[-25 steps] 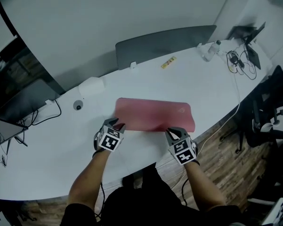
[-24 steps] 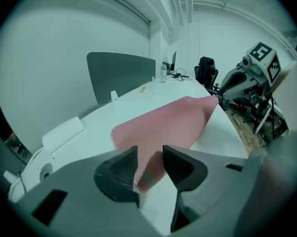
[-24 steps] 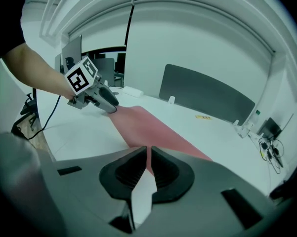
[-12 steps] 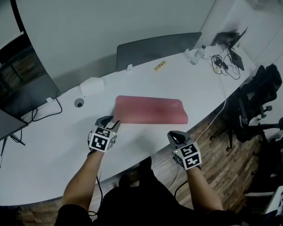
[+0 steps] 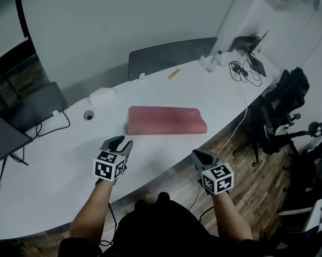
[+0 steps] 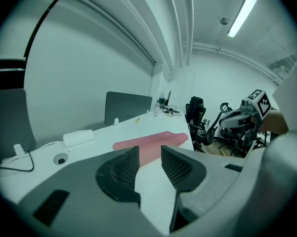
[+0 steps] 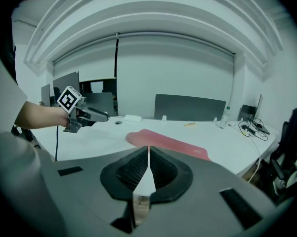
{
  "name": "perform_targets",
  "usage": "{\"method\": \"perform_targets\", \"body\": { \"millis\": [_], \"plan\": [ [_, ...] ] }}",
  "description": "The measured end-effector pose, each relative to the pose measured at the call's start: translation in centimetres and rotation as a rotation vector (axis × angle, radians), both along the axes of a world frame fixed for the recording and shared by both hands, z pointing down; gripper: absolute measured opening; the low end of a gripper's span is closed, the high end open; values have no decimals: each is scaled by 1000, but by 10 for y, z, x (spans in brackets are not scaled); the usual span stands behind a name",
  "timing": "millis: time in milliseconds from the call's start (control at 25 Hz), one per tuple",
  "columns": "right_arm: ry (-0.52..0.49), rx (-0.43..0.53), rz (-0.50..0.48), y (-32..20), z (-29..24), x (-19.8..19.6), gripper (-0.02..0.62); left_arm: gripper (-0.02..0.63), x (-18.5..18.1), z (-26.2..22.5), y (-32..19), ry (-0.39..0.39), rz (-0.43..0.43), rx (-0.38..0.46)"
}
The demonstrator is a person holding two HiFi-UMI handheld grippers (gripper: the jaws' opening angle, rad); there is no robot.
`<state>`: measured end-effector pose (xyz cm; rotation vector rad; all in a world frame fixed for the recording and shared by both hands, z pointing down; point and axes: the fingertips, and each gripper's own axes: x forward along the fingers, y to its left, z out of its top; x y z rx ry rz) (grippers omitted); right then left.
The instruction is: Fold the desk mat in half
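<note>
The pink desk mat (image 5: 166, 120) lies as a long narrow strip on the white table (image 5: 59, 181), with no gripper touching it. My left gripper (image 5: 121, 143) hovers over the table short of the mat's left end; its jaws stand apart with nothing between them and have just been closing a little. My right gripper (image 5: 197, 155) hangs off the table's near edge with its jaws together and empty. The left gripper view has the mat (image 6: 148, 143) beyond the parted jaws (image 6: 149, 154). The right gripper view has the mat (image 7: 170, 143) beyond the closed jaws (image 7: 148, 157).
Behind the mat are a white box (image 5: 103, 96), a small round grey puck (image 5: 88, 115), a grey divider panel (image 5: 169, 55) and a yellow strip (image 5: 174, 74). A bottle (image 5: 210, 62), cables and a laptop (image 5: 249, 50) sit far right. Office chairs (image 5: 281, 103) stand right; a monitor (image 5: 5, 135) is left.
Both grippers have drawn back from the mat's near edge towards me and lifted. The left one was at the mat's left corner and is off it now. The mat stays flat.
</note>
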<state>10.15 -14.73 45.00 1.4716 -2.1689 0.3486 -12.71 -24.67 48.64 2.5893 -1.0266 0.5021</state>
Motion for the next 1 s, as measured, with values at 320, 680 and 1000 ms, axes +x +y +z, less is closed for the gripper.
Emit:
{"method": "perform_targets", "body": {
  "millis": [320,680,1000],
  "plan": [
    [-89,83,24,24,-37,3,5,143,17,-48,36,80,41,55],
    [-173,159,5,45,-67,21,3,127,31,-81,54,117,14,97],
    [-191,243,-39,72,-66,35,3,95,30,-74,72,94,-101,91]
  ]
}}
